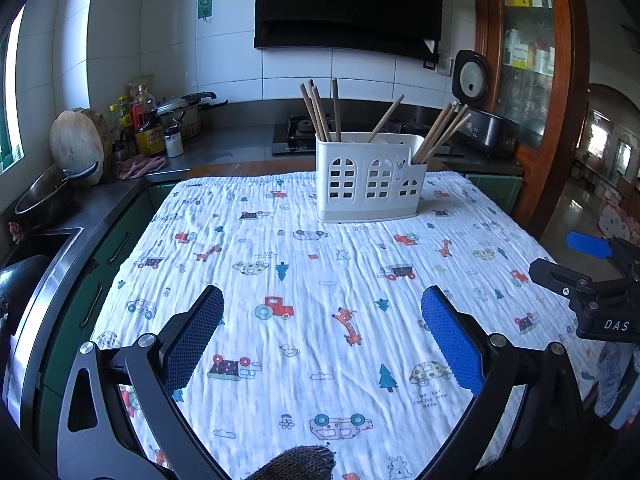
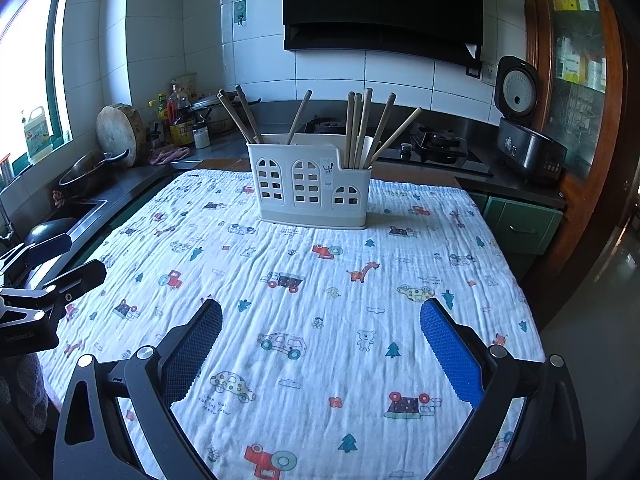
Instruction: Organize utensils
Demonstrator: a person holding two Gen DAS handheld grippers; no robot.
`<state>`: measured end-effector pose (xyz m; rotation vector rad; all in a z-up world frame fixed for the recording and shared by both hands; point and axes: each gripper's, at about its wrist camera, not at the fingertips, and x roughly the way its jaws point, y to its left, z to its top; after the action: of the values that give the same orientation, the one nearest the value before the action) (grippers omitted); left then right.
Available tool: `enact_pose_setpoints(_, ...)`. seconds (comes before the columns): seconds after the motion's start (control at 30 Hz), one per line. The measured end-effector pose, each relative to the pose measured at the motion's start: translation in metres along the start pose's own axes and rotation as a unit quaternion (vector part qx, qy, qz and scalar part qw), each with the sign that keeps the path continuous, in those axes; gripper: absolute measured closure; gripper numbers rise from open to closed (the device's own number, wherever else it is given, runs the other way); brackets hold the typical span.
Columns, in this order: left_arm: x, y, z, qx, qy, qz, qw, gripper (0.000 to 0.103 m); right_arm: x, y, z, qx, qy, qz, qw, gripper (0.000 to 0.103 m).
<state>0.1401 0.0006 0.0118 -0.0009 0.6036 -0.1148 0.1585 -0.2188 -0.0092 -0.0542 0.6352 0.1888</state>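
A white plastic utensil holder (image 1: pixel 370 178) (image 2: pixel 310 190) with arched cut-outs stands upright at the far end of the table. Several wooden chopsticks (image 1: pixel 320 114) (image 2: pixel 360 130) lean in its compartments. My left gripper (image 1: pixel 322 300) hovers open over the near part of the patterned cloth (image 1: pixel 300 280), with nothing between its blue pads. My right gripper (image 2: pixel 320 312) is likewise open and empty above the cloth (image 2: pixel 300 280). Each gripper shows at the edge of the other's view: the right one (image 1: pixel 592 276), the left one (image 2: pixel 48 264).
A counter with a sink (image 1: pixel 36 240), a pan (image 1: pixel 48 196), a round wooden board (image 1: pixel 78 142) and sauce bottles (image 1: pixel 148 124) runs along the left. A stove (image 2: pixel 436 146) and a rice cooker (image 2: pixel 524 132) sit behind the table. A wooden cabinet (image 1: pixel 528 60) stands at the right.
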Motion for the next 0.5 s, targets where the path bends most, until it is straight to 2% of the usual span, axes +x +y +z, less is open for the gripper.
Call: enact_pose_setpoints(0.5, 0.0057, -0.003, -0.0018, 0.01, 0.002, -0.005, 0.9999, 0.005, 0.0037, -0.0003, -0.0009, -0.003, 0.003, -0.001, 1.0, 0.007)
